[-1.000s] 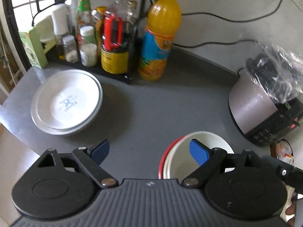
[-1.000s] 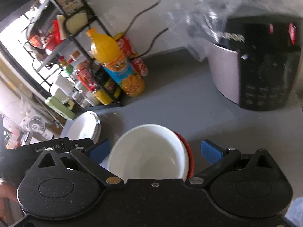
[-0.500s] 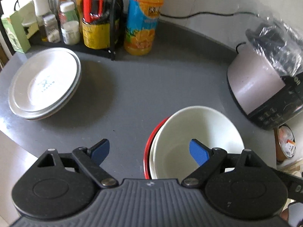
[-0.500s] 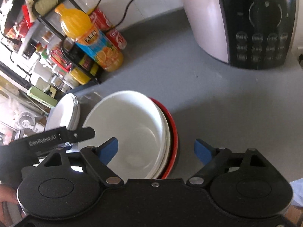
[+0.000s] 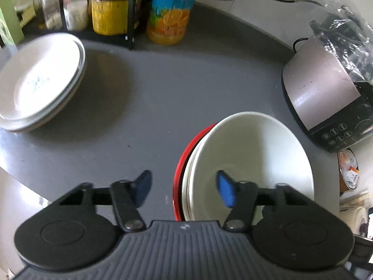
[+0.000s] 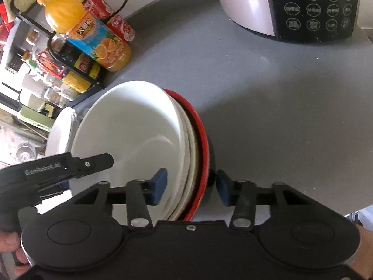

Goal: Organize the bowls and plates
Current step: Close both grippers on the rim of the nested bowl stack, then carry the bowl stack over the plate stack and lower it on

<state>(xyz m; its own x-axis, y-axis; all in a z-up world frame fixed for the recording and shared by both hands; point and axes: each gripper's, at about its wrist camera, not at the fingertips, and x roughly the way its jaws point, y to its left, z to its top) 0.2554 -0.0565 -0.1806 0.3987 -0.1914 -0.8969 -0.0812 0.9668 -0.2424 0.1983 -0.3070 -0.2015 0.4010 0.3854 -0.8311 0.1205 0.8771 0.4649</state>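
A white bowl point(image 5: 251, 154) sits nested on other white bowls inside a red-rimmed bowl point(image 5: 186, 144) on the grey counter point(image 5: 163, 93). My left gripper point(image 5: 184, 191) straddles the stack's left rim, one blue pad inside the white bowl and the other outside. Its jaws are closing, with a gap still beside the outer pad. My right gripper point(image 6: 191, 189) straddles the opposite rim of the white bowl point(image 6: 130, 126) and red bowl point(image 6: 200, 135), closing too, pads not visibly pressing. One of the left gripper's fingers point(image 6: 98, 162) reaches over the bowl. A stack of white plates point(image 5: 39, 81) lies to the left.
An orange juice bottle point(image 5: 171, 11) and a black rack of jars point(image 5: 105, 11) stand at the back. A rice cooker point(image 5: 326, 98) under a plastic bag stands on the right, with its cord along the wall. Red cola cans point(image 6: 116, 23) lie behind the bottle. The counter edge point(image 5: 14, 172) runs near left.
Both grippers have come down onto the bowl stack, which now looks larger and nearer. Both pairs of jaws have narrowed around its rim. The plates and bowls have not moved.
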